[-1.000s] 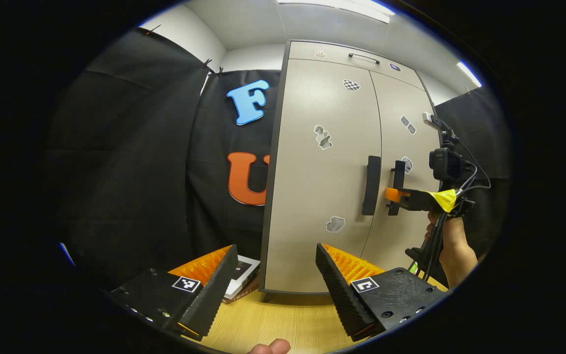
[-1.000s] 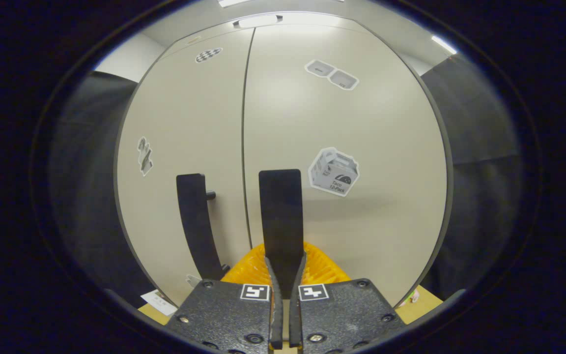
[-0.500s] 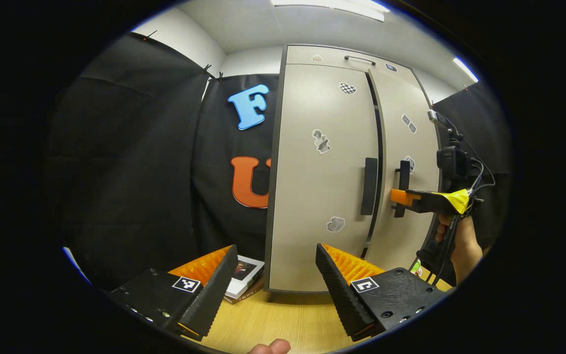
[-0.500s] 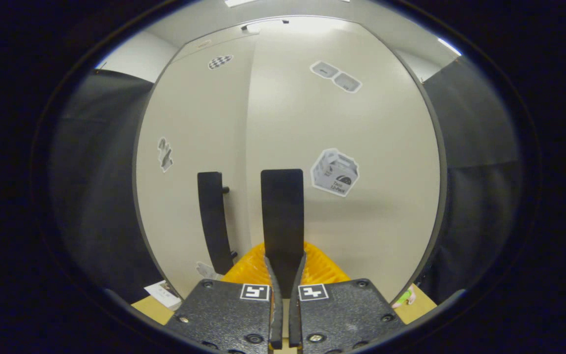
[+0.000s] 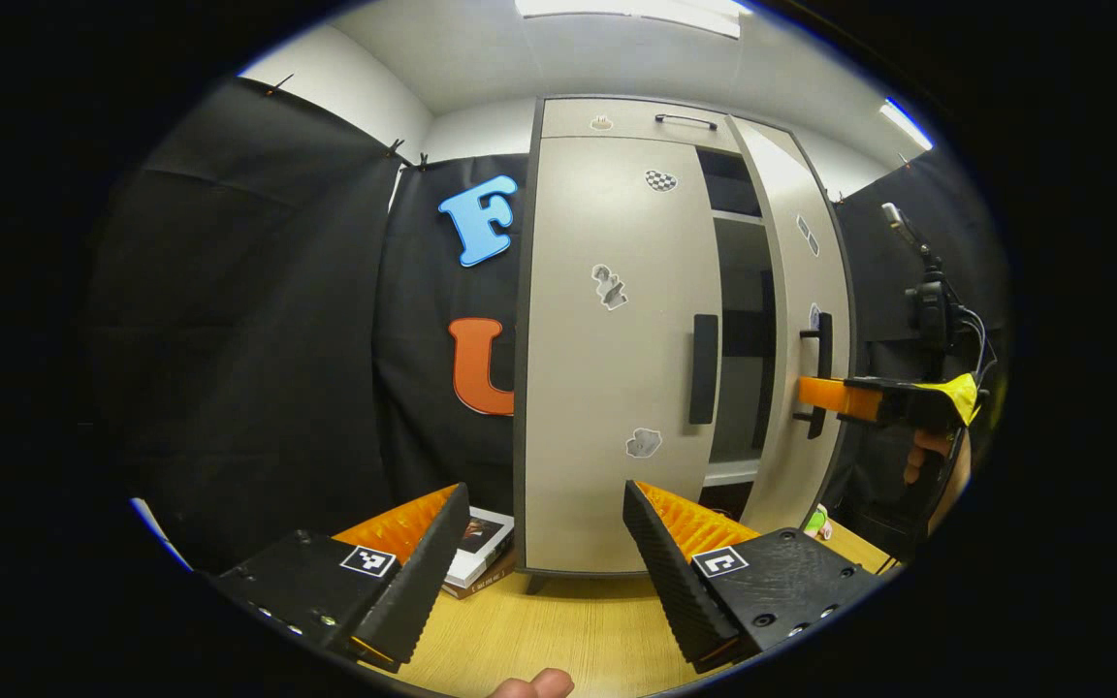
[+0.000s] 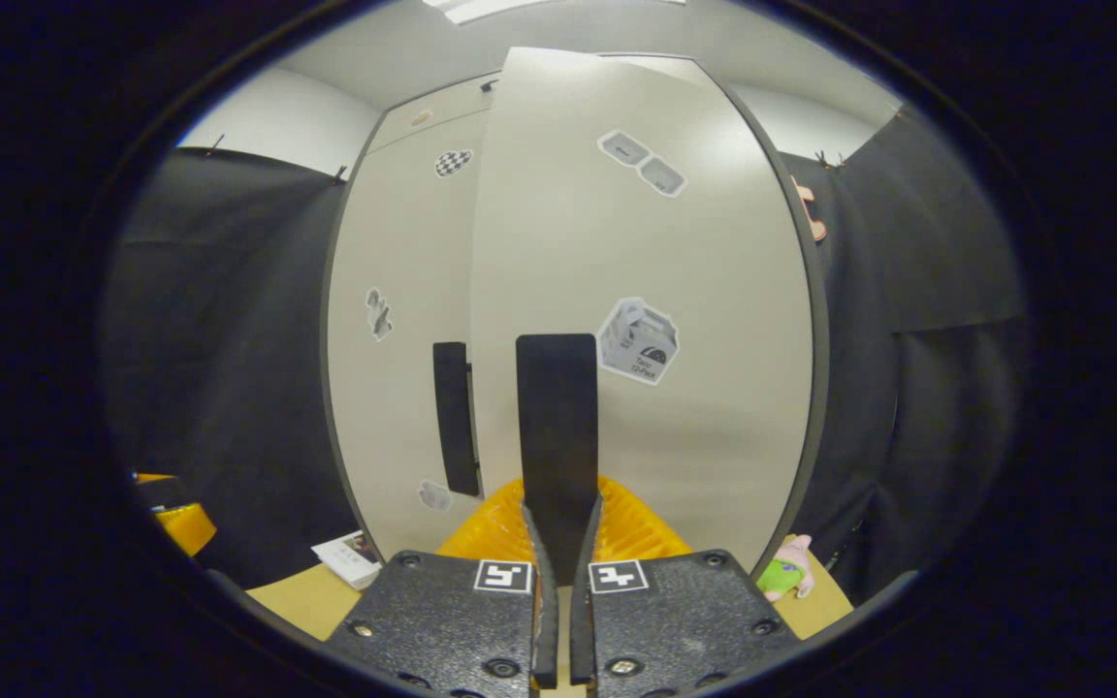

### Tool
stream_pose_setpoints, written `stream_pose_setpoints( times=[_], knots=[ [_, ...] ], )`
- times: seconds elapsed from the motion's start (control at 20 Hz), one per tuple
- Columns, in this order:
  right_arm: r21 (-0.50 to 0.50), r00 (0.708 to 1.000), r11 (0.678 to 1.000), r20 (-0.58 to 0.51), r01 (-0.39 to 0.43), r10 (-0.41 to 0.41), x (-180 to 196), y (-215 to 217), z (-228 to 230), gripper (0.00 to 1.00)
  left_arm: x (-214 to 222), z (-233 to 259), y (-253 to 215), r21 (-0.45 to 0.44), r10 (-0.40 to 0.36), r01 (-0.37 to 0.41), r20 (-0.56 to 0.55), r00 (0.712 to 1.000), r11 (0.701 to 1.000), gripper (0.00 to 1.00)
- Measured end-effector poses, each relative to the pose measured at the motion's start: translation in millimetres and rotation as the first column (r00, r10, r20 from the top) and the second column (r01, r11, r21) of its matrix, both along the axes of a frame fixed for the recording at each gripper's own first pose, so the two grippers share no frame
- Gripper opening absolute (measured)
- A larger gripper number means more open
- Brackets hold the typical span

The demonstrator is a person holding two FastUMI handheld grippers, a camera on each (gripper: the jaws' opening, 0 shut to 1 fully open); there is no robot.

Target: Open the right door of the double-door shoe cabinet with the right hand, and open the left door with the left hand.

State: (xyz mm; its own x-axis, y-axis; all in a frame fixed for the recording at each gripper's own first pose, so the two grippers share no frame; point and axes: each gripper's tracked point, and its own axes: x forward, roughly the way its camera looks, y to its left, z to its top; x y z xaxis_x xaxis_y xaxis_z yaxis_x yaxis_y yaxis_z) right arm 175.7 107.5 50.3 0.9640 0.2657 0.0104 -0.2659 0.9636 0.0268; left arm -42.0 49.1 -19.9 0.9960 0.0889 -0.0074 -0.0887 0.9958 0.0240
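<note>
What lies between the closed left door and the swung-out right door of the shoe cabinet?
In the left gripper view, between the left door and the right door lies an open gap showing the cabinet's dark interior with shelves. No object stands in it.

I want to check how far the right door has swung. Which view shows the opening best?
The left gripper view: the right door stands ajar, with dark shelves visible in the gap. The right gripper view faces the door's front, with the gripper clamping its handle.

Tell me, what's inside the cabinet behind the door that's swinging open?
Behind the right door the gap shows a dark inside with pale shelves, and I can't spot any shoes. The closed left door covers the rest.
</note>
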Motion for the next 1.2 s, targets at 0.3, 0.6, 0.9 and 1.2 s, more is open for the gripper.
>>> stream_pose_setpoints(
  times=[0.3,0.6,0.9,1.2],
  knots=[
    [0.014,1.0,1.0,0.013,-0.014,0.014,-7,-10,1,0.08,0,0,-8,-0.007,0.012,-0.012,0.006,1.0,1.0,0.95],
    [-0.003,1.0,1.0,0.013,-0.001,0.001,-14,-22,1,0.08,1,4,-26,-0.01,-0.002,0.002,0.017,1.0,1.0,0.95],
    [-0.029,0.999,0.998,0.016,0.049,-0.049,-17,-38,0,0.08,7,4,-49,-0.021,-0.028,0.029,0.018,0.999,0.999,0.95],
    [-0.037,0.994,0.993,0.016,0.109,-0.108,-17,-48,0,0.07,9,-1,-71,-0.023,-0.066,0.067,0.007,0.998,0.998,0.95]
  ],
)
